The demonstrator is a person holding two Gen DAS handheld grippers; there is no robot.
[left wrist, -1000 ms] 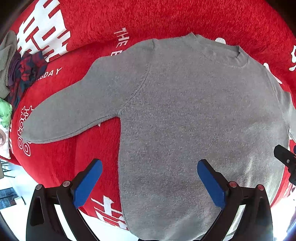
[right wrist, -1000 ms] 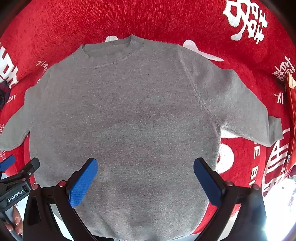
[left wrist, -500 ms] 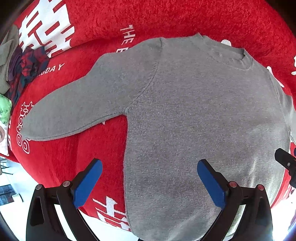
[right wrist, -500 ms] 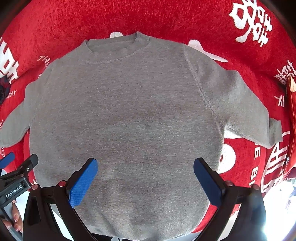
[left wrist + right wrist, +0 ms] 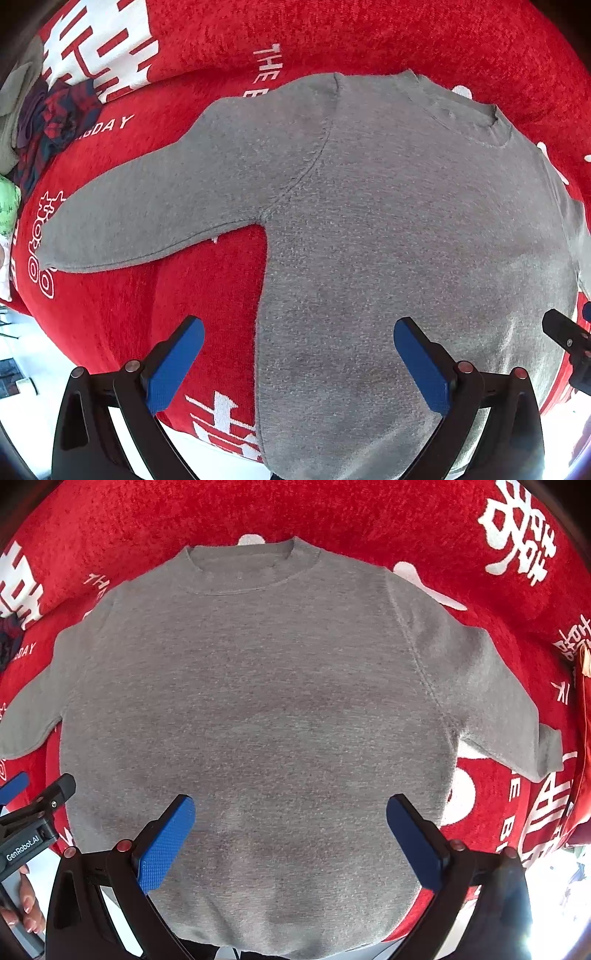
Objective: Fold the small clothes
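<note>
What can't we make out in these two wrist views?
- Sweater hem: right wrist view, cut off by the bottom edge and the right gripper; left wrist view, behind the left gripper.
- Sweater's right sleeve: left wrist view, cut off at the right edge.
- Clothes pile: left wrist view, squeezed at the rim, items indistinct.

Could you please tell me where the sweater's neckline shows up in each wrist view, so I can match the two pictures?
Left wrist: the neckline sits upper right, above the grey sweater.
Right wrist: the neckline sits top centre, slightly left.
Shared landmark: the red blanket with white lettering under the sweater.
</note>
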